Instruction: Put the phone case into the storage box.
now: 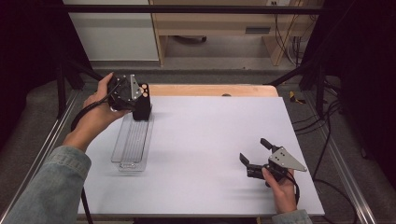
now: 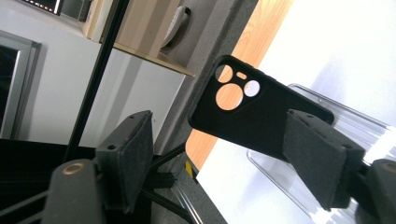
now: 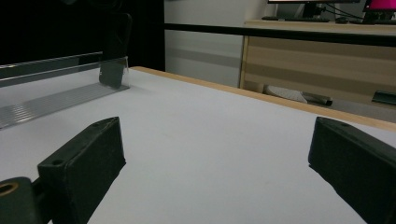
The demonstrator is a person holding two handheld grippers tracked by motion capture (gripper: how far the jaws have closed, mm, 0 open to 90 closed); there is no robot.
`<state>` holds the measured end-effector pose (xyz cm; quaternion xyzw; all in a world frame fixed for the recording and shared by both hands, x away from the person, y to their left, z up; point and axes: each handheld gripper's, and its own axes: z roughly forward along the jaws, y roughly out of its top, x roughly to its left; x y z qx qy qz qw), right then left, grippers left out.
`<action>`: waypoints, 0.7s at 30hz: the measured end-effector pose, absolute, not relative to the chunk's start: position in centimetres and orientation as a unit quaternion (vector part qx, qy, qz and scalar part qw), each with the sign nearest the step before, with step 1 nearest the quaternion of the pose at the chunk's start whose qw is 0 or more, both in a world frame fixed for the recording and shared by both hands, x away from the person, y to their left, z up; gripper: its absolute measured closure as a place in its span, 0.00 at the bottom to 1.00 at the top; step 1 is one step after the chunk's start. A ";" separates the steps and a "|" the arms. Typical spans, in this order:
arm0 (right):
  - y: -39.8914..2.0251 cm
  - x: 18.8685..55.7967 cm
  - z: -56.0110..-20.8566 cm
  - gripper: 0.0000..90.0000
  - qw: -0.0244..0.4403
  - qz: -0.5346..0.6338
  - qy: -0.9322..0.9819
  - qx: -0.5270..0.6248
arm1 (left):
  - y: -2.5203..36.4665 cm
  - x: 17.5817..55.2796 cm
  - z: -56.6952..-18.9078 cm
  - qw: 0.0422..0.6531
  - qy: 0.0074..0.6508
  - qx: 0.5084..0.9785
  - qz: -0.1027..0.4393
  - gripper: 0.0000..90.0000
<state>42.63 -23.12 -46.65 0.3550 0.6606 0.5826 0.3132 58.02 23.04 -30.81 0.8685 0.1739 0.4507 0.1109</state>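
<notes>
A black phone case (image 1: 142, 105) stands upright at the far end of a clear plastic tray (image 1: 133, 144) on the left of the white table. My left gripper (image 1: 134, 96) hovers at the case, held from the left by a hand. In the left gripper view the case (image 2: 252, 121), camera cutouts up, sits between the spread jaws of the left gripper (image 2: 219, 122), close against the right-hand pad (image 2: 322, 158), with a wide gap to the other pad. My right gripper (image 1: 253, 150) rests open and empty low over the table at the front right, as the right gripper view (image 3: 217, 135) also shows.
The tray (image 3: 46, 100) with the dark case (image 3: 112, 70) lies far left in the right gripper view. A wooden strip (image 1: 210, 90) edges the table's far side. Black frame posts (image 1: 60, 79) stand at the corners, and cables (image 1: 327, 135) hang on the right.
</notes>
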 end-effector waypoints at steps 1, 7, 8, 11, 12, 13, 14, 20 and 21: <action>-23.1 42.6 -46.7 0.04 0.313 0.583 0.661 0.355 | 23.0 58.0 -30.8 0.111 0.174 0.869 0.451 0.25; -23.1 42.6 -46.7 0.04 0.314 0.583 0.661 0.353 | 23.1 57.9 -31.4 0.109 0.170 0.870 0.450 0.23; -23.2 42.6 -46.6 0.04 0.313 0.583 0.661 0.354 | 23.1 57.9 -31.5 0.110 0.177 0.871 0.446 0.22; -23.2 42.6 -46.6 0.04 0.313 0.583 0.661 0.355 | 23.1 57.9 -31.7 0.113 0.180 0.870 0.446 0.21; -23.2 42.6 -46.6 0.04 0.314 0.583 0.661 0.353 | 23.1 57.9 -31.8 0.116 0.181 0.869 0.445 0.20; -23.2 42.6 -46.7 0.04 0.314 0.583 0.661 0.353 | 23.1 57.9 -31.8 0.119 0.184 0.869 0.443 0.19; -23.1 42.6 -46.7 0.04 0.313 0.583 0.661 0.353 | 23.1 57.8 -31.9 0.121 0.185 0.869 0.442 0.19; -23.1 42.6 -46.7 0.04 0.314 0.583 0.661 0.353 | 23.1 57.6 -32.2 0.150 0.204 0.866 0.431 0.15; -23.1 42.6 -46.6 0.04 0.314 0.582 0.661 0.354 | 23.1 57.5 -32.3 0.153 0.207 0.866 0.429 0.15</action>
